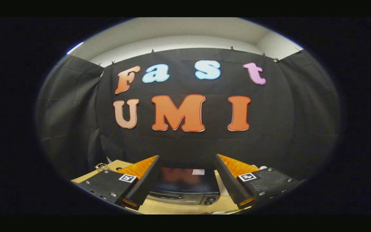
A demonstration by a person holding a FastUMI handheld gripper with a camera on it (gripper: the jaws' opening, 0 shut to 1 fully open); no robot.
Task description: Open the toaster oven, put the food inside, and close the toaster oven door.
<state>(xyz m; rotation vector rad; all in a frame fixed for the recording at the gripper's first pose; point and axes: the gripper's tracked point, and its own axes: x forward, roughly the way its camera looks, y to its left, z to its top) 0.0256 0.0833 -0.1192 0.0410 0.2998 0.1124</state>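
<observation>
Black cloth walls close the booth on the far side and on both flanks, pinned up by small clips along the top edge; above them runs a pale grey-white room wall and ceiling, with a thin bright strip of light at the far left. Below lies a light wooden tabletop, seen as a narrow band near the fingers and again at the left, where a small metal clip-like object sits at its edge, too small to make out.

The glossy black boxy toaster oven stands on the table just ahead of the gripper, in the gap between its two fingers. Its shiny top mirrors the wall, and a small pale sticker sits on it. Its lower front is cut off, so the door's state is hard to tell; a dark knob shows at the right end.

The gripper's fingers are spread wide and hold nothing, each carrying a small square black-and-white marker
</observation>
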